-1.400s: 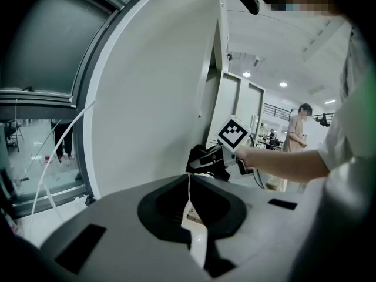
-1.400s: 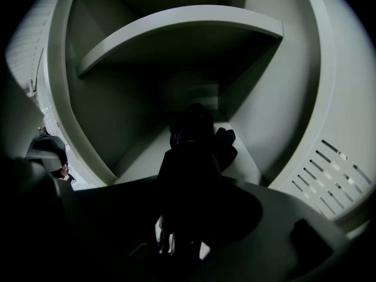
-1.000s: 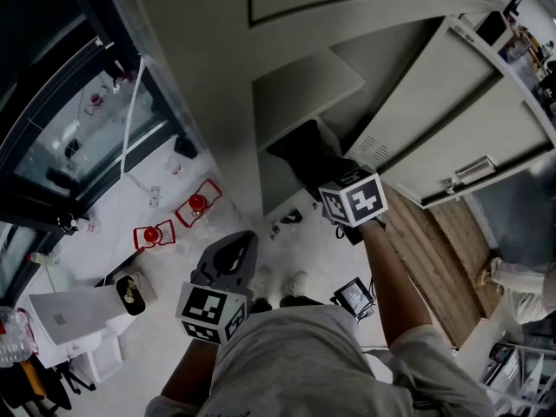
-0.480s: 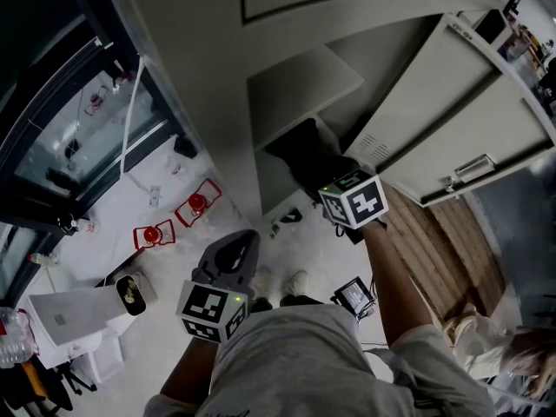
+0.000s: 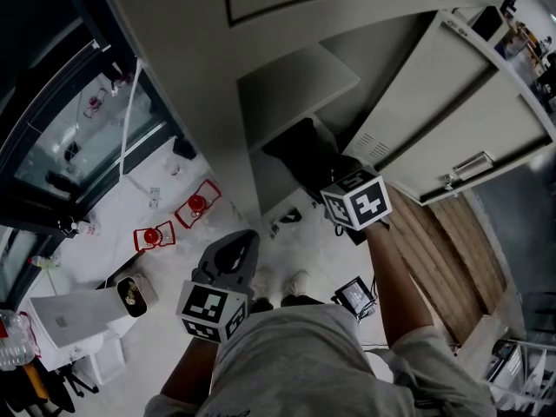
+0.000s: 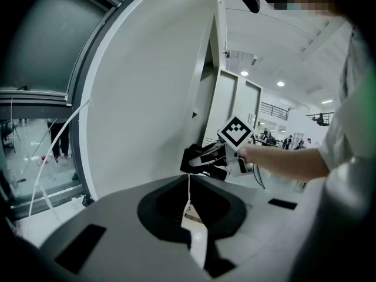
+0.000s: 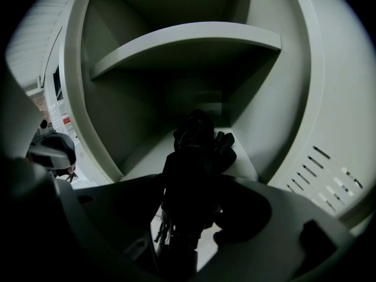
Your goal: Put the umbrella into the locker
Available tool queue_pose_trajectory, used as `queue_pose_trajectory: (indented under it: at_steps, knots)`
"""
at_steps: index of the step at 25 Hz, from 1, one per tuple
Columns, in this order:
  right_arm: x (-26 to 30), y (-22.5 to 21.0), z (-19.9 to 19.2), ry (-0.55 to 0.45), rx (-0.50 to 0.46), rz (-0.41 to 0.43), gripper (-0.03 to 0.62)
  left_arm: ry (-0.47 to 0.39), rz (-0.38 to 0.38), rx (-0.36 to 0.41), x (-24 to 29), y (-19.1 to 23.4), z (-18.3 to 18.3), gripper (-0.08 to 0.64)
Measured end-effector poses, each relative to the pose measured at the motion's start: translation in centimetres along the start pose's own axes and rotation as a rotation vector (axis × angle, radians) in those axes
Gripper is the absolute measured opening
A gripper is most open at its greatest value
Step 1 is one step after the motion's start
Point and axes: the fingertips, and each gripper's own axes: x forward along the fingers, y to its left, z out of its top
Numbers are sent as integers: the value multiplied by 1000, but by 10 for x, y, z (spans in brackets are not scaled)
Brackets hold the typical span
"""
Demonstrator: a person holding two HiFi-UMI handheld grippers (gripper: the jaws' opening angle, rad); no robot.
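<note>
A black folded umbrella (image 5: pixel 302 156) lies on the floor of the locker's (image 5: pixel 300 89) lower compartment, under the shelf. In the right gripper view the umbrella (image 7: pixel 197 148) runs away from me into the compartment. My right gripper (image 5: pixel 330 179) reaches in at its near end. Its jaws have just been opening; the umbrella still lies between them, with a light gap showing on its right side. My left gripper (image 5: pixel 233 248) hangs low in front of my body, shut, with nothing in it. In the left gripper view the right gripper (image 6: pixel 202 160) shows at the locker's opening.
The locker door (image 5: pixel 452 120) stands swung open to the right. Two red-framed objects (image 5: pixel 198 204) sit on the pale floor to the left, near a glass wall (image 5: pixel 78 133). A white box (image 5: pixel 69 315) is at lower left, wooden boards (image 5: pixel 443 250) at right, a small device (image 5: pixel 354 295) by my feet.
Both grippers stay where they were. A person passing at the right edge has gone from view.
</note>
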Motion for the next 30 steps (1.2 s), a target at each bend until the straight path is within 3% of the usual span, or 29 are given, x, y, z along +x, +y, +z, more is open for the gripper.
queue_pose_trajectory:
  at_steps: [14, 20, 30]
  knots:
    - [-29, 5, -23, -7, 21, -7, 262, 2, -27, 9, 5, -8, 2, 21]
    - [-46, 7, -37, -35, 29, -56, 261, 3, -54, 19, 9, -18, 3, 21]
    - [-52, 14, -73, 17, 56, -65, 261, 5, -70, 23, 8, -27, 1, 21]
